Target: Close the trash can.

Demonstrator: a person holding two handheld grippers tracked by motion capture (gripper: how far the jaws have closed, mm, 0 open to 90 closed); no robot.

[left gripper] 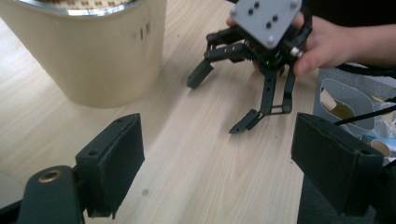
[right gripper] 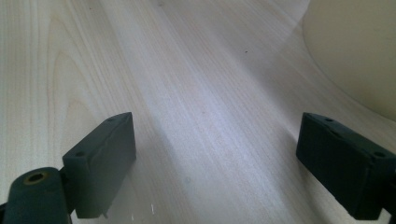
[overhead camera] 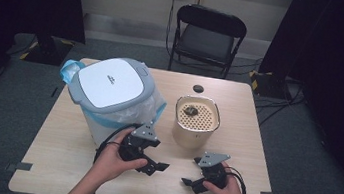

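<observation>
My left gripper (overhead camera: 156, 168) is held low over the near middle of the wooden table (overhead camera: 61, 153), open with nothing between its jaws. My right gripper (overhead camera: 191, 171) faces it from the right, also open and empty. The left gripper view shows its own wide-spread jaws, gripper (left gripper: 224, 168), and beyond them the right gripper (left gripper: 223, 100) in a hand, its fingertips near the tabletop. In the right gripper view, that gripper (right gripper: 219, 168) spans bare wood. A beige round pot (overhead camera: 195, 130) with a perforated insert and a small dark lump inside stands just behind both.
A white-lidded grey bin (overhead camera: 110, 89) with a blue liner stands at the table's left, close behind my left hand. The beige pot (left gripper: 93, 51) (right gripper: 355, 51) is near each gripper. A black chair (overhead camera: 207, 38) stands beyond the table. A grey holder with cardboard tubes (left gripper: 345, 105) lies past the table's edge.
</observation>
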